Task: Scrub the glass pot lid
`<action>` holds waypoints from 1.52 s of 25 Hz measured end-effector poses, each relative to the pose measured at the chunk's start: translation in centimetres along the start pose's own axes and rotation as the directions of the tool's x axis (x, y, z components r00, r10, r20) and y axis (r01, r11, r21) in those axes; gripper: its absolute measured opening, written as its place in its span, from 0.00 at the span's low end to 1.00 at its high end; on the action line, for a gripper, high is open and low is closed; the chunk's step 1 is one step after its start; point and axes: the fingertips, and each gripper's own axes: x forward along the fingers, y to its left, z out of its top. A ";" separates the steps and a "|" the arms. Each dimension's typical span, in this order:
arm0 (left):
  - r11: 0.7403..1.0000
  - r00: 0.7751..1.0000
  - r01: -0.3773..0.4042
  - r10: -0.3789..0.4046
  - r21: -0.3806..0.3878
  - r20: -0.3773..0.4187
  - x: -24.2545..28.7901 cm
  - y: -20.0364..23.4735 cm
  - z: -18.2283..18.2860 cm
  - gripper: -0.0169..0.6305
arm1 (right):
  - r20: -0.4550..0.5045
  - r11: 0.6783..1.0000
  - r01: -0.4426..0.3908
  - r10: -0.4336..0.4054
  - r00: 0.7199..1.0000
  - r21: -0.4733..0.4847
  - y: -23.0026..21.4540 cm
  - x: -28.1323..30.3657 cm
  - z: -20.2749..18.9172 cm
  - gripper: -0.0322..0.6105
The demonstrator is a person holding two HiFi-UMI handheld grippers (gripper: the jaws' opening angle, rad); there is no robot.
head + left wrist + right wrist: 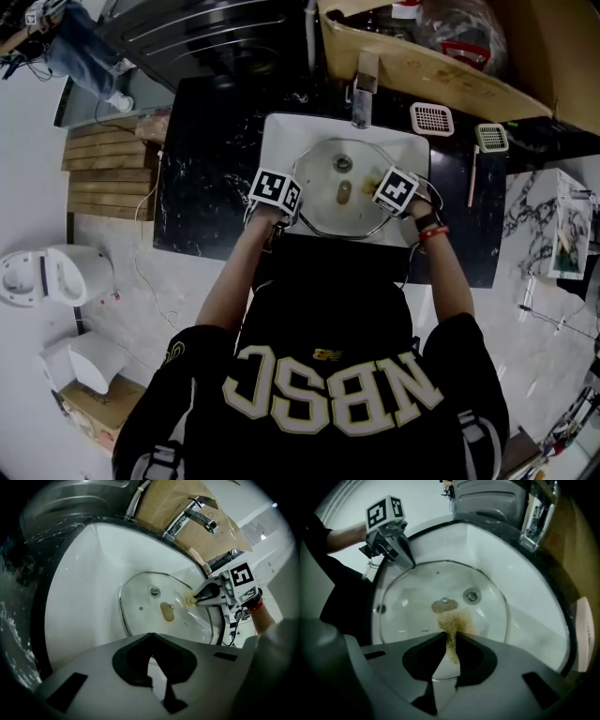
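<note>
The right claw (450,638), clamped on the scouring pad (451,620), sits just right of the knob (444,605) of the glass pot lid (405,597); the left claw (151,643), closed, is at its left rim.

Below the right tool (450,638), the clear round glass lid (412,604), metal-rimmed, is gleaming smooth; the tan scrub pad (452,620) is looking coarse and fibrous.

White sink (281,127) taken as reference; it is set in a black marbled worktop (202,187).
- Chrome faucet (364,89): at the sink's far rim, spout over the basin.
- Pink slotted tray (432,119): on the worktop, just off the sink's far right corner.
- Pale green gridded tool (491,138): further right of the sink.
- Open cardboard box (422,61): behind the faucet.
- Wooden slat stack (108,173): left of the sink, past the worktop edge.
- White appliance (47,277): on the floor, well left of the sink.
</note>
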 end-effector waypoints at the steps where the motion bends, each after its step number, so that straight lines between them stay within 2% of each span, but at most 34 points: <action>1: 1.000 1.000 0.000 0.000 0.000 0.001 0.0 0.0 0.0 0.05 | -0.016 0.999 -0.043 0.042 0.999 -0.019 1.1 -0.4 -0.3 0.16; 4: 1.000 1.000 -0.001 0.001 0.000 0.000 0.0 0.1 0.0 0.05 | -0.044 0.983 -0.161 0.158 0.986 -0.086 4.9 -1.1 -0.6 0.16; 7: 1.000 1.000 0.000 0.000 0.002 -0.002 0.0 0.0 -0.1 0.05 | -0.018 0.966 -0.231 0.231 0.973 -0.114 7.6 -1.4 0.1 0.16; 12: 1.000 1.000 -0.002 0.002 0.001 -0.004 0.0 0.1 -0.1 0.05 | 0.102 0.935 -0.324 0.340 0.935 -0.145 11.0 -0.6 3.6 0.16; 15: 1.000 1.000 -0.003 0.003 0.003 -0.005 0.0 0.0 -0.1 0.05 | 0.141 0.933 -0.323 0.345 0.928 -0.157 11.5 0.3 6.1 0.15; 18: 1.000 1.000 -0.006 0.006 0.003 -0.003 0.0 0.1 0.0 0.05 | 0.170 0.949 -0.274 0.299 0.939 -0.152 10.8 1.7 8.9 0.15; 22: 1.000 1.000 -0.011 0.011 0.001 -0.004 0.1 0.1 0.0 0.05 | 0.203 0.979 -0.167 0.188 0.961 -0.116 8.3 3.4 11.7 0.15; 28: 1.000 1.000 -0.010 0.011 0.004 -0.010 0.2 0.2 -0.2 0.05 | 0.273 0.998 -0.063 0.065 0.960 -0.016 4.0 5.0 13.8 0.15; 34: 1.000 1.000 -0.010 0.010 0.006 -0.007 0.1 0.1 -0.1 0.05 | 0.289 0.994 0.029 -0.059 0.956 0.106 -0.9 5.2 12.5 0.15; 38: 1.000 1.000 -0.004 0.004 0.005 -0.004 0.0 0.0 -0.1 0.05 | 0.219 0.982 0.163 -0.181 0.959 0.098 -4.0 4.6 9.0 0.15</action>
